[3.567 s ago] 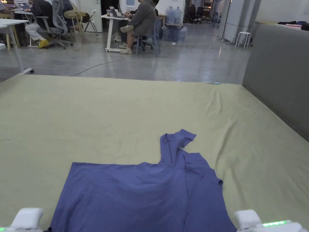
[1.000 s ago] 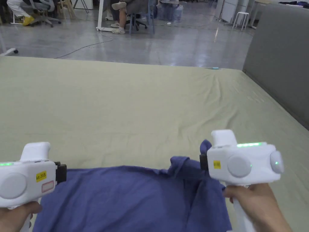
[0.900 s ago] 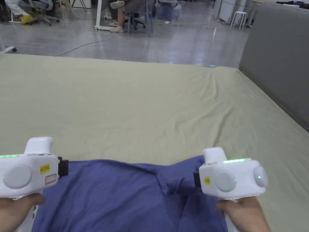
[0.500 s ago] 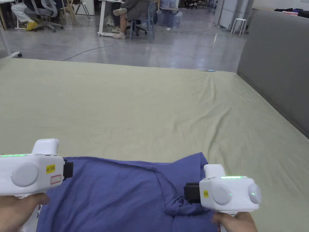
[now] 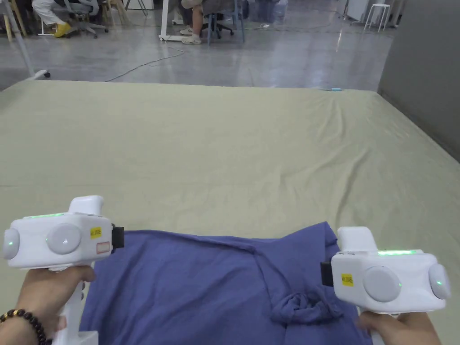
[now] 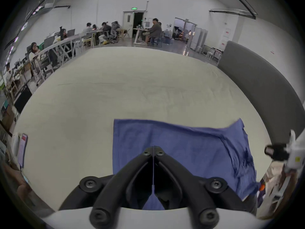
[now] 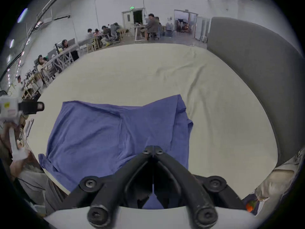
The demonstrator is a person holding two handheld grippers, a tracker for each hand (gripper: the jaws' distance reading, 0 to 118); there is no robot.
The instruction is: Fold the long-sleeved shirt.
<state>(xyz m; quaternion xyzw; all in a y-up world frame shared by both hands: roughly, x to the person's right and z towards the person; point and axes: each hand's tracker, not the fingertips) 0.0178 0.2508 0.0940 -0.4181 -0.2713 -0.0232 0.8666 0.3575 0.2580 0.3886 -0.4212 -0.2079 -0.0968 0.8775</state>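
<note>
Pale olive cloth-covered table (image 5: 224, 148): it spans the head view from 9 to 3 o'clock. Blue-violet long-sleeved cotton shirt (image 5: 193, 287): it lies flat at 6 o'clock on the table near me, with a bunched knot of fabric (image 5: 305, 307) toward 5 o'clock. My left gripper (image 6: 153, 150), white-bodied with black jaws: it hovers over the shirt's 9 o'clock edge, jaws closed together on nothing. My right gripper (image 7: 153, 149): it hovers at the shirt's 4 o'clock side, jaws likewise pressed together, empty.
</note>
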